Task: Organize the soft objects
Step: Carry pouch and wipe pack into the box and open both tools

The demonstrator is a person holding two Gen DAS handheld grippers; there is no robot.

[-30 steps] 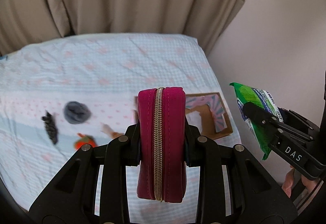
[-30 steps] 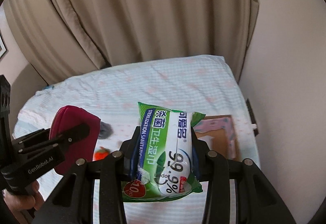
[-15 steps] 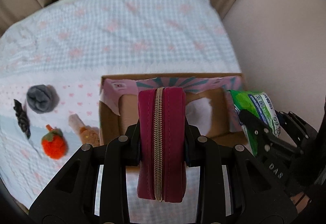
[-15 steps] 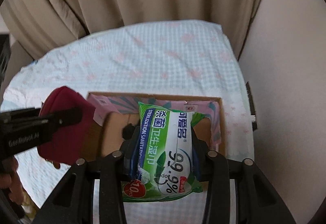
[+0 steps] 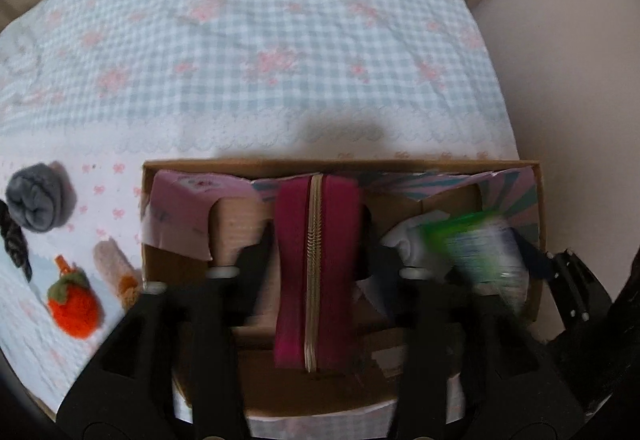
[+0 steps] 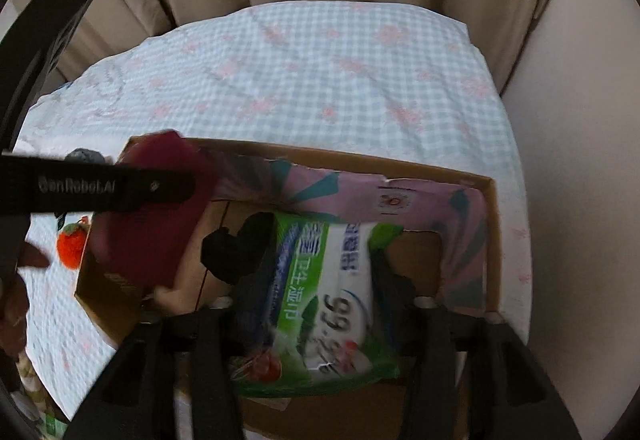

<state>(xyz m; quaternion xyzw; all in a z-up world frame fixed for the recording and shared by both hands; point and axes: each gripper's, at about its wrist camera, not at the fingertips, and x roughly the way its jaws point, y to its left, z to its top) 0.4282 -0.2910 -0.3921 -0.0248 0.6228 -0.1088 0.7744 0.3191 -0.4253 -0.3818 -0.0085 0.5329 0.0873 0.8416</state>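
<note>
My left gripper (image 5: 316, 260) is shut on a magenta zip pouch (image 5: 316, 272), held zip-up inside the open cardboard box (image 5: 340, 163). The pouch also shows in the right wrist view (image 6: 152, 215). My right gripper (image 6: 320, 292) is shut on a green and white wet-wipe pack (image 6: 328, 300), tilted, low over the right half of the box (image 6: 490, 240). The pack shows blurred in the left wrist view (image 5: 480, 244). A white soft item (image 5: 404, 240) and a black one (image 6: 236, 248) lie in the box.
The box sits on a bed with a blue check cover (image 5: 280, 39). Left of the box lie a grey sock roll (image 5: 36, 199), a dark hair tie (image 5: 16, 244), an orange knitted fruit (image 5: 74, 308) and a beige plush piece (image 5: 114, 264). Wall at right, curtain behind.
Both grippers have dropped toward the box. The pouch and the wipe pack now sit inside its walls. The wipe pack has tilted in the right gripper.
</note>
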